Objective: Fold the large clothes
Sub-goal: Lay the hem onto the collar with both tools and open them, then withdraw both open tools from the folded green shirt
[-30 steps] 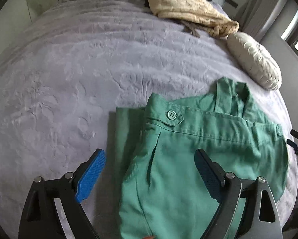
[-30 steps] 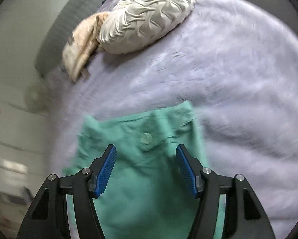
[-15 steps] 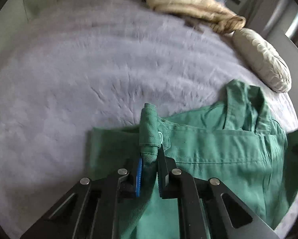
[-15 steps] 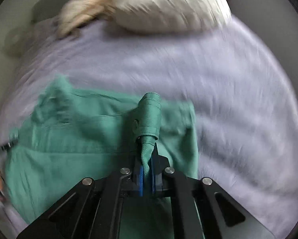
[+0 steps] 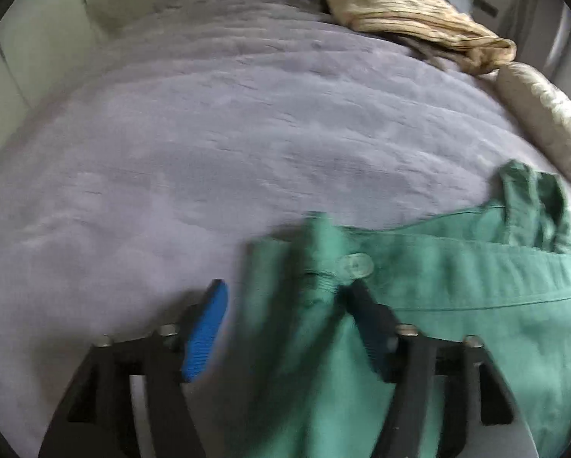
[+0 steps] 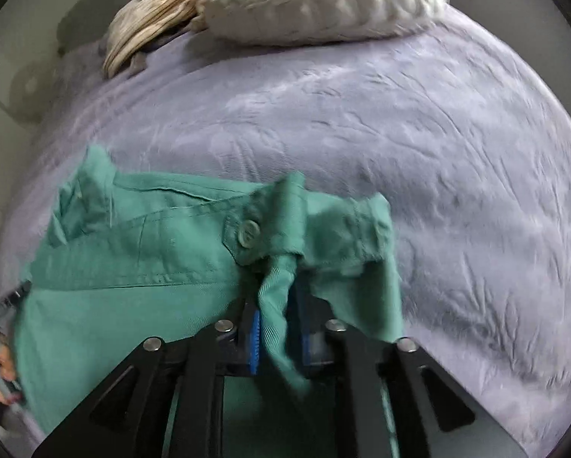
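Surface: wrinkled lilac-grey bedspread [image 5: 216, 122].
Left gripper [image 5: 289, 305]: jaws opening, green cotton garment [image 5: 457, 286] corner loose between them.
Right gripper [image 6: 277, 316]: jaws opening, a twisted fold between pads.
Beyond: cream pleated cushion [image 6: 323, 0], beige knit [image 5: 400, 4].

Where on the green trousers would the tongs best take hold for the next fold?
At the waistband of the green trousers, one set of tongs at each outer corner by the buttons, coming from above at the near edge. The band is thick, stitched and raised in ridges off the bedspread, so it pinches easily, I judge, and lifts the whole width evenly.
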Available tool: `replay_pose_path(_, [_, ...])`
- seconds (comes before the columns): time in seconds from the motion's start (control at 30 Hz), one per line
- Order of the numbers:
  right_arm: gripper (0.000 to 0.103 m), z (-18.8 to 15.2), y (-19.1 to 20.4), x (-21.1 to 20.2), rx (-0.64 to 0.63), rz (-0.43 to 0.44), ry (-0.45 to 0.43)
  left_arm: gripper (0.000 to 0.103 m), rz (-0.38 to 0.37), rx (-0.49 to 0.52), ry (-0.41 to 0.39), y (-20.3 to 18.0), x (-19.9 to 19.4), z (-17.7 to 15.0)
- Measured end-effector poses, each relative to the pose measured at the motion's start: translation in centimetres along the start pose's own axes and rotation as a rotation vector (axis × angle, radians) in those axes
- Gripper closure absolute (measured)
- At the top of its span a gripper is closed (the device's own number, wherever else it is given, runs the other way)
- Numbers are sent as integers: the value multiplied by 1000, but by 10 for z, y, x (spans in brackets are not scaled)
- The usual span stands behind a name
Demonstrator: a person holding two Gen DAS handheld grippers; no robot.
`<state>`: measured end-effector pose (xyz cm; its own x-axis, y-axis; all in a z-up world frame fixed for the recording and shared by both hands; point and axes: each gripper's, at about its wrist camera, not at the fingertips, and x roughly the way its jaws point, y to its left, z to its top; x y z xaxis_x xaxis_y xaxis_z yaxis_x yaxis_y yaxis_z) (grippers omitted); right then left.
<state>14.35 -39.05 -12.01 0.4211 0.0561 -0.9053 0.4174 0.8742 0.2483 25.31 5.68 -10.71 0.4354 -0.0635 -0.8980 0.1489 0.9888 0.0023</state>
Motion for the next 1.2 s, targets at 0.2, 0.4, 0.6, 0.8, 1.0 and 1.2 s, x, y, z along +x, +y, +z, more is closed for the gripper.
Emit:
replay_pose_path(0.2, [67, -14, -30, -63, 131, -77, -74, 34, 60, 14, 4, 33, -44, -8])
replay_pose_path(0.4, [77, -60, -9, -104, 66, 30, -75, 34, -71, 74, 18, 10, -83, -46])
replay_pose_path(0.6, [77, -121, 16, -84, -29, 24, 64, 34, -35, 95, 111, -5, -57, -95])
replay_pose_path(0.8, [83, -142, -34, -89, 35, -124, 53, 34, -116, -35, 147, 39, -51, -119])
replay_pose_path(1.0, [96, -155, -69, -92, 131, -138, 65, 34, -63, 5, 135, 43, -64, -122])
replay_pose_path(1.2, [91, -170, -65, -117, 196, -93, 66, 34, -79, -5, 162, 61, -76, -131])
